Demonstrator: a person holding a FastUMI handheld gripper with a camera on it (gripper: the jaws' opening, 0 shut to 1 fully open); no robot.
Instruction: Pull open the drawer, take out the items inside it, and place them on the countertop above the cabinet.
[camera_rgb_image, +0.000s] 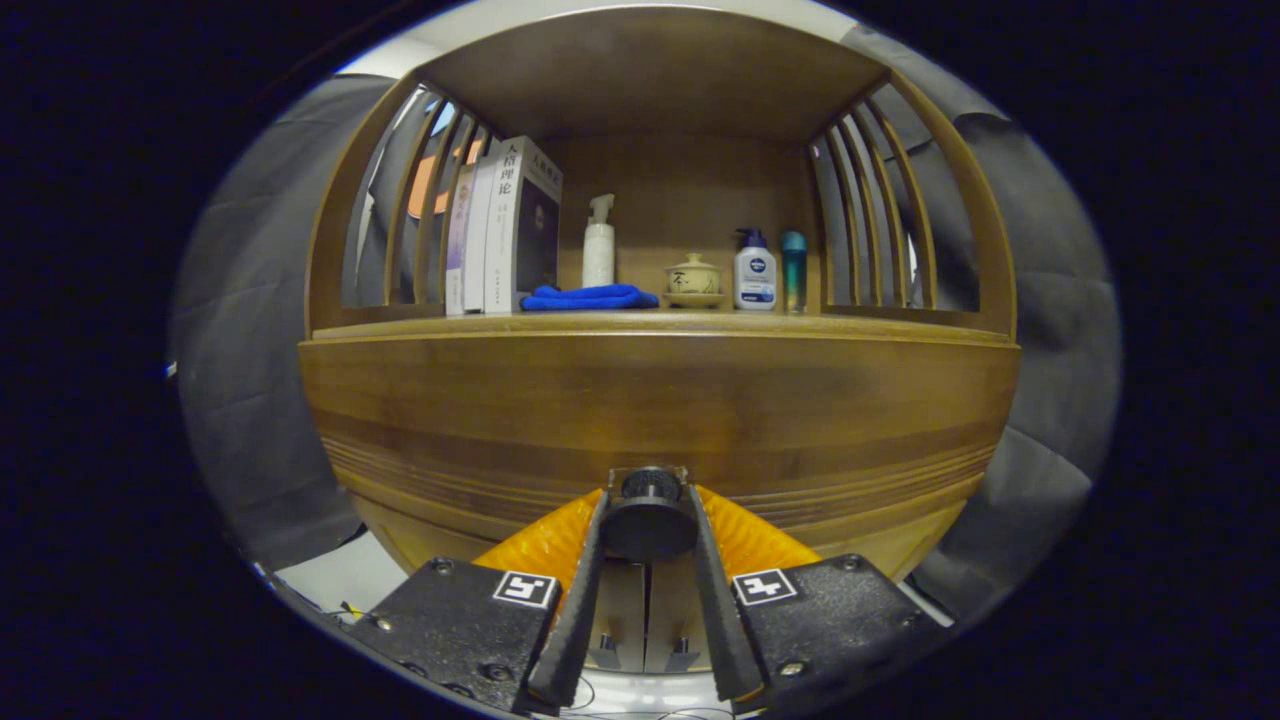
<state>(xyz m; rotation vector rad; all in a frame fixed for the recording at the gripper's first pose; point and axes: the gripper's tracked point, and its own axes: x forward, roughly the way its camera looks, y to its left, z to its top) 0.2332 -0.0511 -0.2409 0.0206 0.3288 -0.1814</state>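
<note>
Gripper view: gripper (649, 525) fingers clamp the round knob (649, 522) on the drawer (650, 400) front, below the countertop (700, 322) — pull straight back, level, keeping the squeeze steady.

Well beyond the fingers, on the shelf, a white book (503, 235) carries large dark Chinese characters down its spine, reading 人格理论; the smaller print below them is too small to tell. To its right, a pump bottle (755, 275) bears a label with a round blue logo, unreadable here. A square black-and-white coded marker (525, 588) sits behind each finger of the gripper (648, 500), whose fingers press on both sides of the drawer knob (650, 530).
</note>
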